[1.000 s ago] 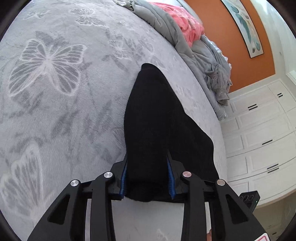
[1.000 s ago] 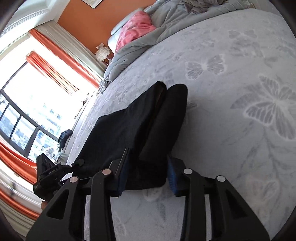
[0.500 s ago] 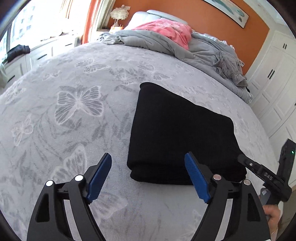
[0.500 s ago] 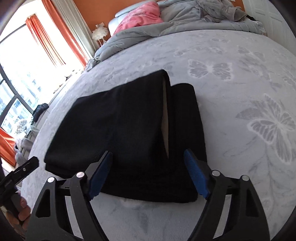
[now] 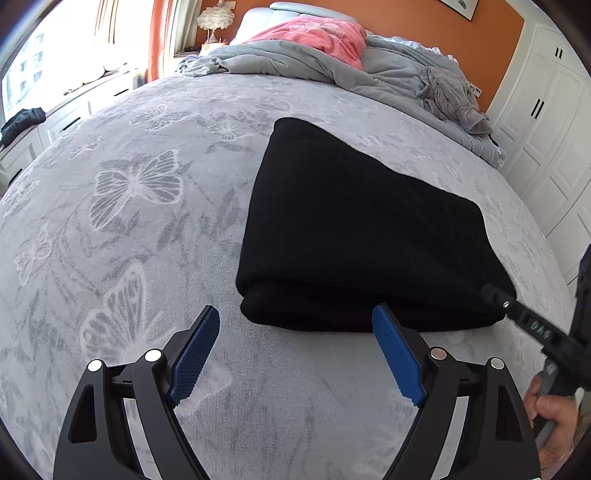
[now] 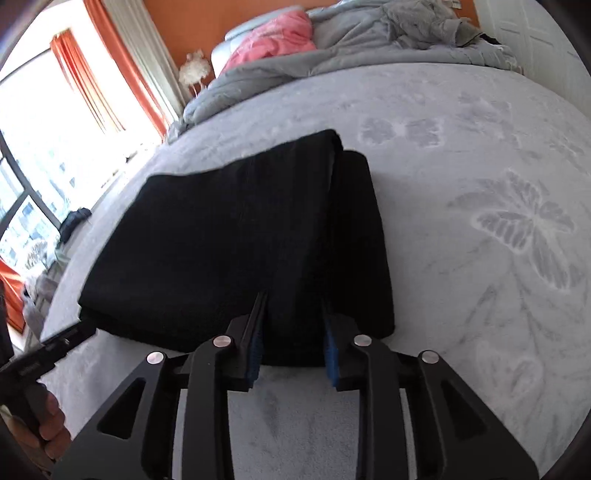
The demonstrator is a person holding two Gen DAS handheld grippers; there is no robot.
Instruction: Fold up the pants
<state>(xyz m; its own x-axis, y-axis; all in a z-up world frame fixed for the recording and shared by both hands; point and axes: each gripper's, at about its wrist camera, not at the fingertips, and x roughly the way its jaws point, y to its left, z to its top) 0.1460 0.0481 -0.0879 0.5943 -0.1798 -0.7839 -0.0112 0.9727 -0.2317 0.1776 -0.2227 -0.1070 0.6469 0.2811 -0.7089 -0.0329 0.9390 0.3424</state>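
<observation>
While the left tool (image 5: 295,332) hangs wide and empty just short of the folded black pants (image 5: 362,236) on the bed (image 5: 110,258), right tool (image 6: 291,325) has just narrowed onto their near right edge, nearer for the next fold.

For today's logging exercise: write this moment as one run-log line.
left gripper: open, empty | right gripper: closing on black pants | pants: folded on bed

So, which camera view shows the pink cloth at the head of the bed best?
The left wrist view: the pink cloth lies there sharp and wide on the grey duvet. The right wrist view shows it smaller, blurred, near the top edge.
</observation>
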